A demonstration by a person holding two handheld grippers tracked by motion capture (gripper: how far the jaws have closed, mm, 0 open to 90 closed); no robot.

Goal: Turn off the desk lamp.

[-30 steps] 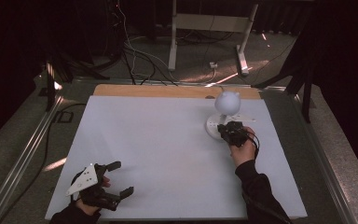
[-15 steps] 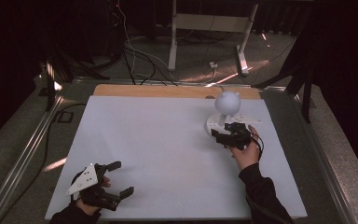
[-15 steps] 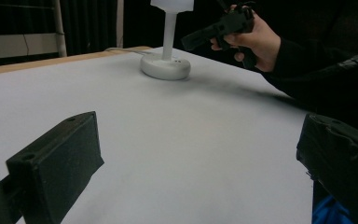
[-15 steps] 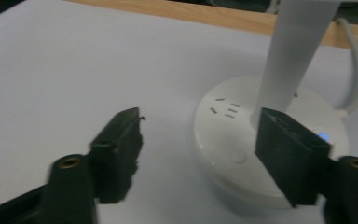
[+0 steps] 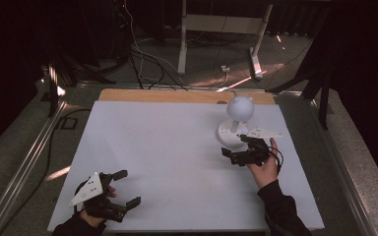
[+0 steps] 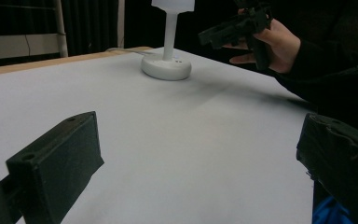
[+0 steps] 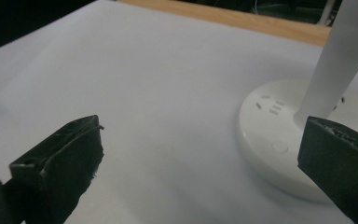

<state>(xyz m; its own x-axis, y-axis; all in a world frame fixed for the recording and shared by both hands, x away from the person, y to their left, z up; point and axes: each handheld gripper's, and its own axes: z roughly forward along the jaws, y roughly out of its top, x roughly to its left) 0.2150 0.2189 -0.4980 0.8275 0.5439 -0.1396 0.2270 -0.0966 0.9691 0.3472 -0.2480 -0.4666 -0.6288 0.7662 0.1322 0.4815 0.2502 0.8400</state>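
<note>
Dark room behind; cables and a white stand's legs on the floor past the far edge. White surface point(image 5: 167, 147) with a wooden strip along its far side, metal rails left and right.

White lamp point(image 5: 236, 123) stands upright toward 2 o'clock on the surface: round base, thin stem, ball-shaped head with two small points. Small markings show on the base in the right tongs' view.

Right tongs point(image 5: 238, 150) held in the person's right hand point(image 5: 265, 167), just at the lamp base's 5 o'clock side, pointing toward 10 o'clock. Jaws wide, nothing between them; the base point(image 7: 279, 135) sits just ahead of one jaw, contact unclear.

Left tongs point(image 5: 125, 189) at 7 o'clock near the surface's near edge, well apart from the lamp. Jaws wide, empty, bare white surface between them.
</note>
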